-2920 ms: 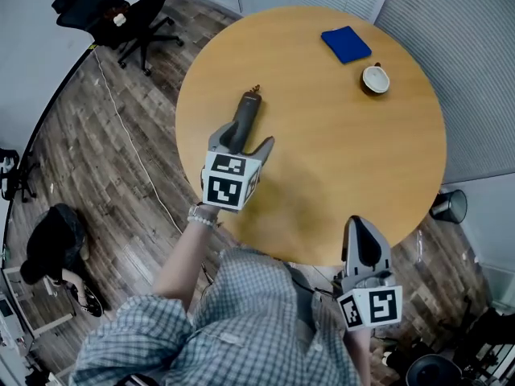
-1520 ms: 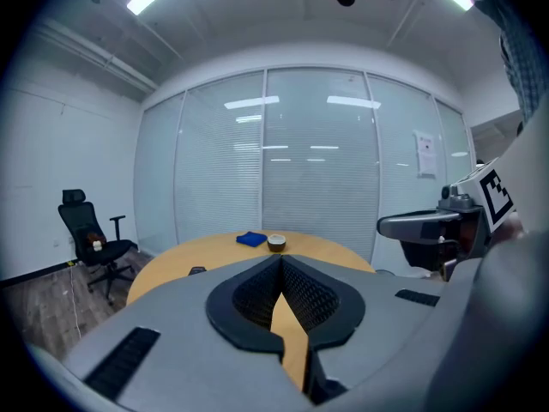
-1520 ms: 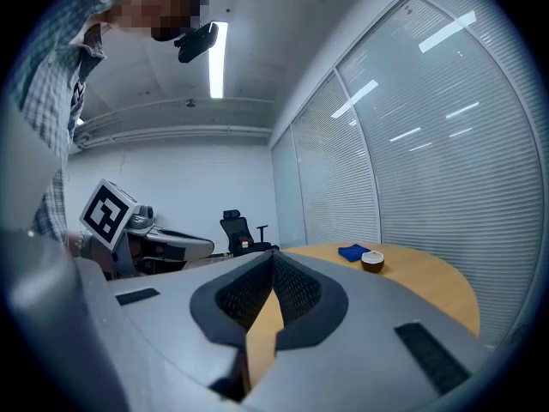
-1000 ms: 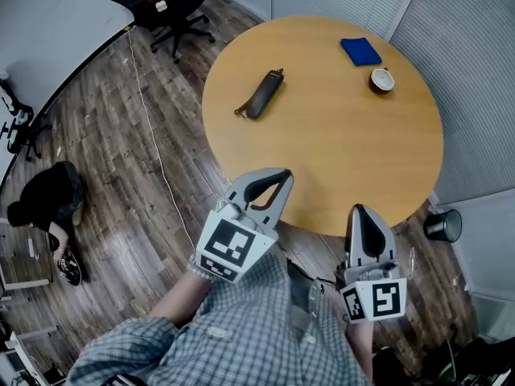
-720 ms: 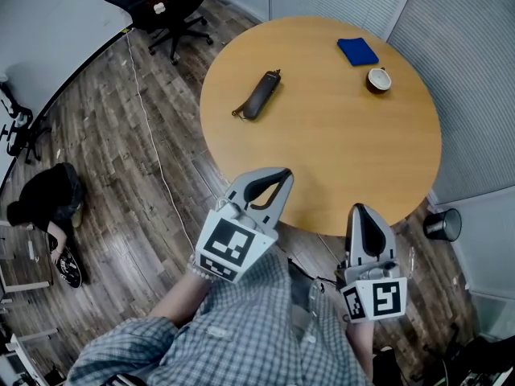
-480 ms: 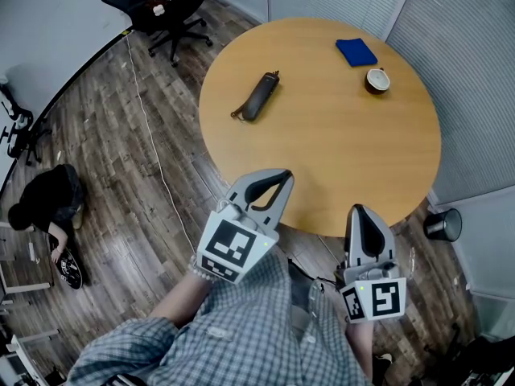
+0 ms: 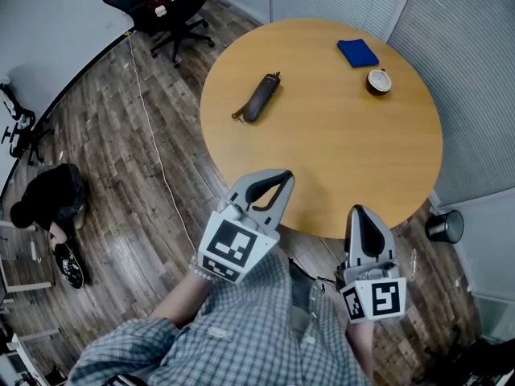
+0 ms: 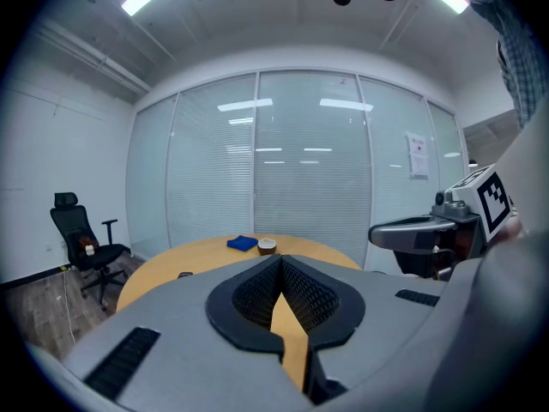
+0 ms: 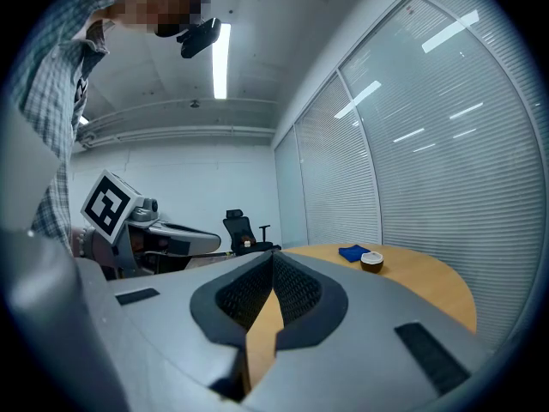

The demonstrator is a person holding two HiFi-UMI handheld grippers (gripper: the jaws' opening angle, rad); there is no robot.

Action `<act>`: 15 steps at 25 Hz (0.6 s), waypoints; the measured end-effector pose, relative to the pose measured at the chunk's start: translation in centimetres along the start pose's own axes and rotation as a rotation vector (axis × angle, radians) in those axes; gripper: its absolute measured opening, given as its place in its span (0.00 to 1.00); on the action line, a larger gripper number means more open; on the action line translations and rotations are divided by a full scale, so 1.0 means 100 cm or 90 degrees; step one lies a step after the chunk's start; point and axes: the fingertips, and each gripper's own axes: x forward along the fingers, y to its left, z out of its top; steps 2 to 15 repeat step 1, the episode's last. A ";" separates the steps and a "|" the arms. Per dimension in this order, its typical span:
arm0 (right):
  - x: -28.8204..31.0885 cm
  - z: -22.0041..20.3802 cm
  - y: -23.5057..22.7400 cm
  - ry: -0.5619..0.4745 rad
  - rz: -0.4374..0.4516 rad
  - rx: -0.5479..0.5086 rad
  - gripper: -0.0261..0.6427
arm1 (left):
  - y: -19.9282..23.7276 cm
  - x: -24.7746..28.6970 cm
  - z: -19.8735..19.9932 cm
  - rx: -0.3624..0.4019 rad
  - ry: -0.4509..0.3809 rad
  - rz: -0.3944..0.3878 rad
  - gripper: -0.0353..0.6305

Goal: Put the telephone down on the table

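Observation:
The telephone (image 7: 261, 96), a dark slim handset with a short cord loop, lies flat on the left part of the round wooden table (image 7: 338, 151), free of both grippers. It shows as a small dark shape (image 8: 184, 275) in the left gripper view. My left gripper (image 7: 282, 175) is held at the table's near edge, well short of the handset, shut with nothing between its pads (image 8: 280, 260). My right gripper (image 7: 359, 211) hangs just off the near edge, also shut and empty (image 9: 271, 254).
A blue cloth (image 7: 358, 52) and a small cup (image 7: 378, 80) sit at the table's far right. A black office chair (image 7: 157, 6) stands beyond the table. A person crouches on the wooden floor (image 7: 44, 207) at left, and a bin (image 7: 442, 226) stands at right.
About three seconds ago my left gripper was over the table around the handset. It has since drawn back to the near edge, leaving the handset on the table. Over the last second nothing moved.

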 end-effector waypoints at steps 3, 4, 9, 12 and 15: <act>0.001 0.000 0.000 0.000 0.001 0.001 0.05 | 0.001 0.001 0.000 0.000 0.002 0.000 0.07; 0.001 0.000 0.000 0.000 0.001 0.001 0.05 | 0.001 0.001 0.000 0.000 0.002 0.000 0.07; 0.001 0.000 0.000 0.000 0.001 0.001 0.05 | 0.001 0.001 0.000 0.000 0.002 0.000 0.07; 0.001 0.000 0.000 0.000 0.001 0.001 0.05 | 0.001 0.001 0.000 0.000 0.002 0.000 0.07; 0.001 0.000 0.000 0.000 0.001 0.001 0.05 | 0.001 0.001 0.000 0.000 0.002 0.000 0.07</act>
